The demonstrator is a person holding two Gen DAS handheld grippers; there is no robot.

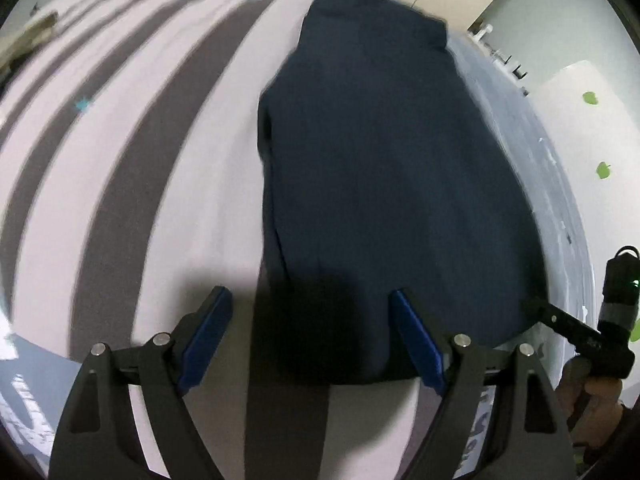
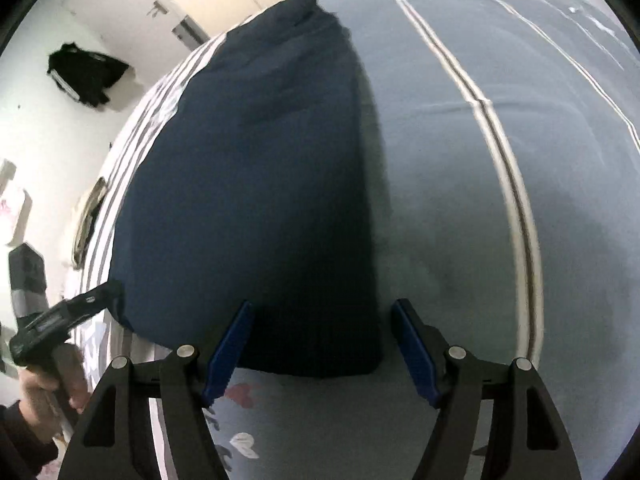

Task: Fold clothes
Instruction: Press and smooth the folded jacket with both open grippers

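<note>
The navy garment (image 1: pixel 392 168) lies folded lengthwise on the bed (image 2: pixel 460 200). Left tool (image 1: pixel 310 334) and right tool (image 2: pixel 322 344) both stand wide apart, holding nothing, at its near hem.

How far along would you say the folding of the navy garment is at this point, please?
Done: the navy garment lies on the bed as a long, narrow shape. In hand: nothing; the left gripper and right gripper hang open by its near hem. Left: probably folding it crosswise.

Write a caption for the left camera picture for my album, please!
Left gripper open above the near edge of a dark blue garment lying on striped bedding.
</note>
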